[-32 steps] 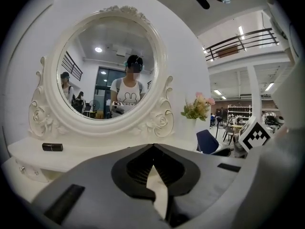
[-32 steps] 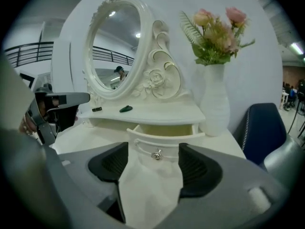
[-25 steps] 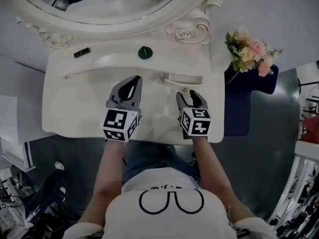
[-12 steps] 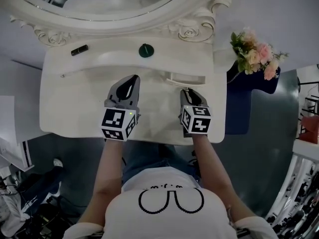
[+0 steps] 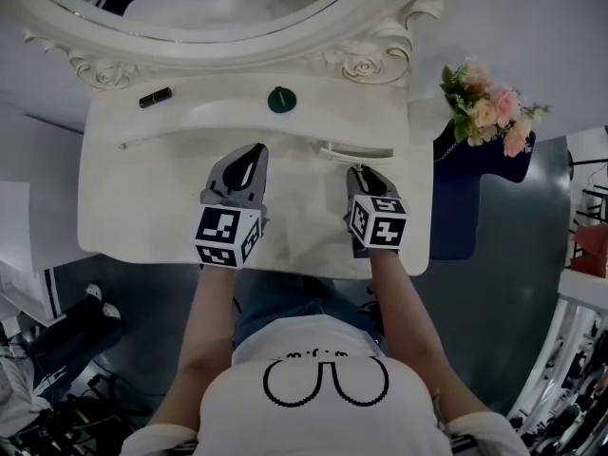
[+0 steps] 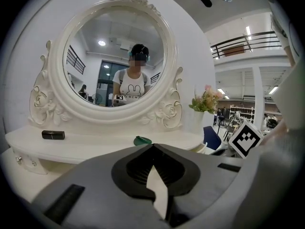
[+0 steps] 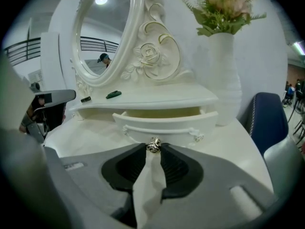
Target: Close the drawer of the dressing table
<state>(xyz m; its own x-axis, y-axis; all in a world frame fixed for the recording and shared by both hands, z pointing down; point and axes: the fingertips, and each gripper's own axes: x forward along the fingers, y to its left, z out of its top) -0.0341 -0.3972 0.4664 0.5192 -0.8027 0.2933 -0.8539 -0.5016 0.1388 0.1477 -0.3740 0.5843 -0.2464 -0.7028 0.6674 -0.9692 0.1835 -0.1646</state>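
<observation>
The drawer [image 5: 356, 153], ajar at 1 o'clock in the head view, runs long from 9 to 3, its front facing 6. The right gripper [image 5: 361, 173] pinches its knob [image 7: 153, 145], jaws nearly together. The left gripper [image 6: 152, 146], at 11, has its jaws meeting on nothing.

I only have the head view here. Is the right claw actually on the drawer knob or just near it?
Observer: In the right gripper view, the right claw is closed on the small metal knob at its tips.
Operator: Anything sticking out that could block closing?
Observer: No. Above the front of the drawer, only its pale inside wall shows.
Operator: And the left claw?
Observer: The left claw is shut on nothing, facing the mirror.
</observation>
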